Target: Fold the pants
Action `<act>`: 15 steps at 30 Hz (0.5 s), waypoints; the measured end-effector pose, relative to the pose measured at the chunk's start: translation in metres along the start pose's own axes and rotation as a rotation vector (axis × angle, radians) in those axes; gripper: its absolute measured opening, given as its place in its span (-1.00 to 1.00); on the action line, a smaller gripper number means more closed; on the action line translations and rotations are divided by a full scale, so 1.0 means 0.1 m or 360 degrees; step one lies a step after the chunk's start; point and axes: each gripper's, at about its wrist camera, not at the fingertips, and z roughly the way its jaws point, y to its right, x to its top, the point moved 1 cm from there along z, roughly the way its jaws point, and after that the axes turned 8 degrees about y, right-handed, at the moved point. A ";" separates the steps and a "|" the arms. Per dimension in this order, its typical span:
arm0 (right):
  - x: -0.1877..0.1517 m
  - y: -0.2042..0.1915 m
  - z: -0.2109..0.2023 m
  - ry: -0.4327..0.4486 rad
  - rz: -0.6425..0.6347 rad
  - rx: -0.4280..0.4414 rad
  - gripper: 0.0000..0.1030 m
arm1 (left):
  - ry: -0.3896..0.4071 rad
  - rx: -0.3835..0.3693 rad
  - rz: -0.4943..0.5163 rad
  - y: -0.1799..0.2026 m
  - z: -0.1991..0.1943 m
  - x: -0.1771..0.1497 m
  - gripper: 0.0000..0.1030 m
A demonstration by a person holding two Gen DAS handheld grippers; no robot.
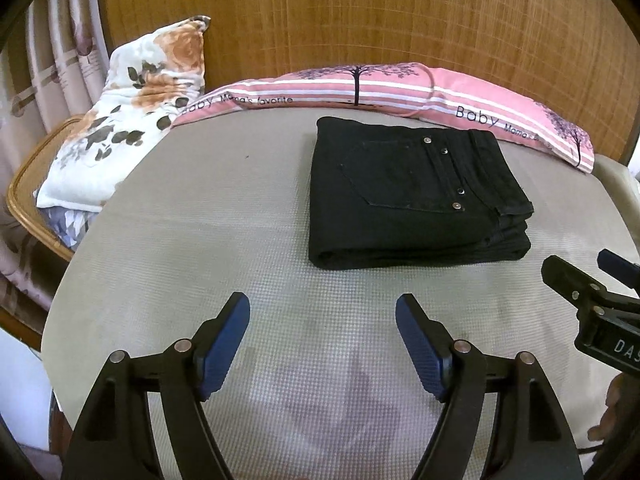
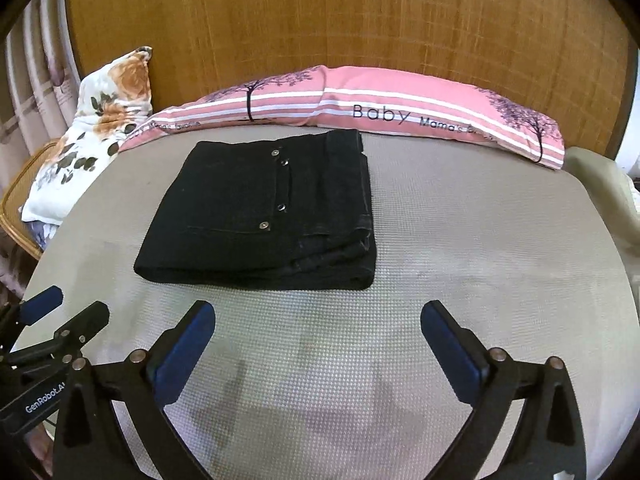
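Observation:
Black pants lie folded into a compact rectangle on the grey textured mat, back pocket and metal rivets up; they also show in the right wrist view. My left gripper is open and empty, hovering over the mat in front of the pants. My right gripper is open and empty too, just in front of the pants. Each gripper shows at the edge of the other's view: the right one and the left one.
A long pink striped pillow lies behind the pants against the wooden headboard. A floral pillow leans at the back left over a wooden chair rim. Curtains hang at the far left.

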 end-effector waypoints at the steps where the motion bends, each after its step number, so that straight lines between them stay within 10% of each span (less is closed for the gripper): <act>1: 0.00 -0.01 -0.01 0.0005 -0.0008 -0.0003 0.97 | -0.0002 0.0001 -0.0004 -0.01 0.00 0.00 0.47; 15: -0.09 -0.12 -0.04 -0.0011 -0.0086 0.0012 0.97 | -0.0029 0.0034 0.0003 -0.02 0.01 -0.04 0.47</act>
